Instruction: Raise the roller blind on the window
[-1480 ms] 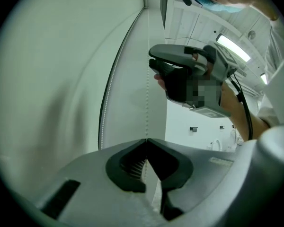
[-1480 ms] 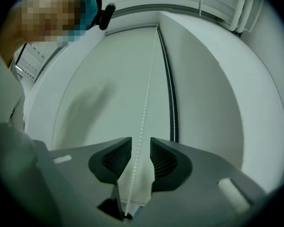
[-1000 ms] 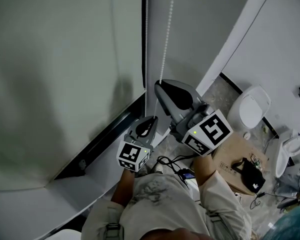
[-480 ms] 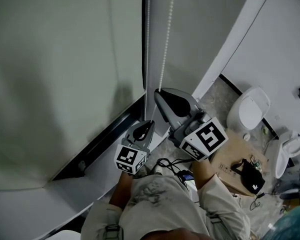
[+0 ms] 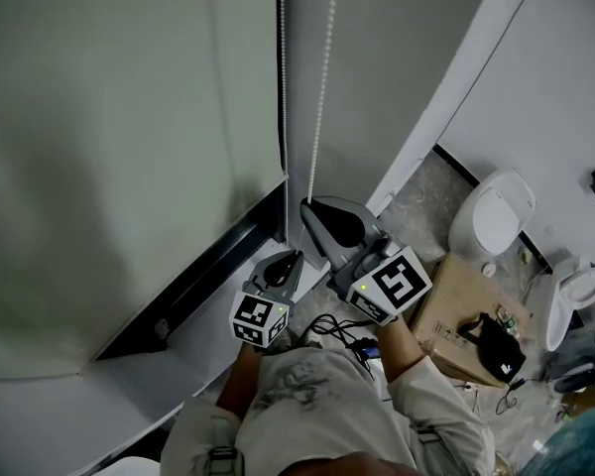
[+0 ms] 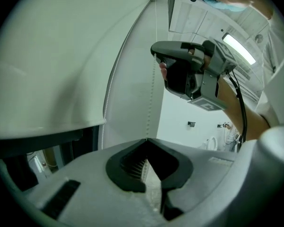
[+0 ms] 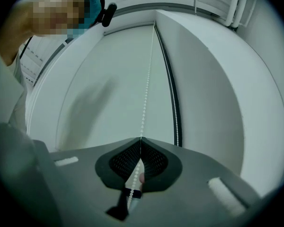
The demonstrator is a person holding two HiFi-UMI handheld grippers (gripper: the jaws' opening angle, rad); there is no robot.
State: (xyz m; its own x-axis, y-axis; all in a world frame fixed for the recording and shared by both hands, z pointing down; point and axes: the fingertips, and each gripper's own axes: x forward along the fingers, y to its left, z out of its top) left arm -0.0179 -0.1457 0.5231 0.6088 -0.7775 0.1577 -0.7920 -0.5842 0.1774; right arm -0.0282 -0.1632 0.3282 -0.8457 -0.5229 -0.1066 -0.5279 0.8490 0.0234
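Head view | R gripper [image 5: 307,208] lower, just clamped bead chain [image 5: 322,67]

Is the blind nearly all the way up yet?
Not nearly. Done: only a dark strip of window shows under the roller blind. In hand: the right gripper and the left gripper are both shut on the bead chain. Left: the blind covers almost all the glass.

Head view: from the person's head, steeply down on the left gripper [image 5: 297,255], right gripper [image 5: 305,204] and blind [image 5: 129,117].
Left gripper view: close behind its jaws, facing up the bead chain [image 6: 151,98] toward the right gripper.
Right gripper view: close behind its jaws, up the chain.
Shared: bead chain, blind.
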